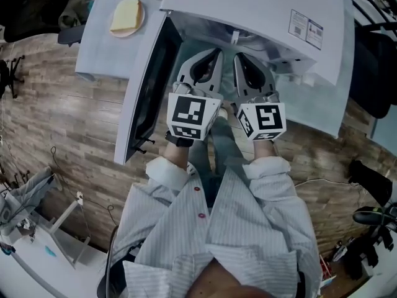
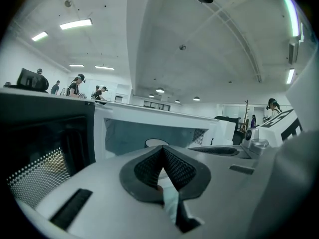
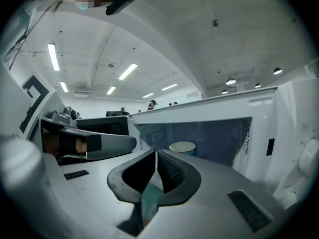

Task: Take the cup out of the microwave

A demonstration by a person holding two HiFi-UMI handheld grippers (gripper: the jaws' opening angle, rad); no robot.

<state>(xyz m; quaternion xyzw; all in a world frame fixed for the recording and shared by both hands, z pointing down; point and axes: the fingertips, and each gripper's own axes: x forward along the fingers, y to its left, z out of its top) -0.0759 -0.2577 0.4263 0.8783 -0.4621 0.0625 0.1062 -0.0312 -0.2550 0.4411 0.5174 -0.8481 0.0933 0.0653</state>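
The left gripper (image 1: pixel 206 67) and right gripper (image 1: pixel 247 70) are hovering side by side just in front of the open microwave (image 1: pixel 267 8). The left gripper's jaws are clenching together on nothing, and the right gripper's jaws are likewise pressing shut, empty. The door (image 1: pixel 146 98) is standing swung out on the left gripper's side. Deeper inside the microwave, the cup (image 3: pixel 182 147) is sitting upright, apart from both grippers.

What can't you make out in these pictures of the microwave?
Right gripper view: the right gripper covers the cup below its rim; contents unclear.
Head view: the microwave top hides the cup.
Head view: the label print is too small to read.
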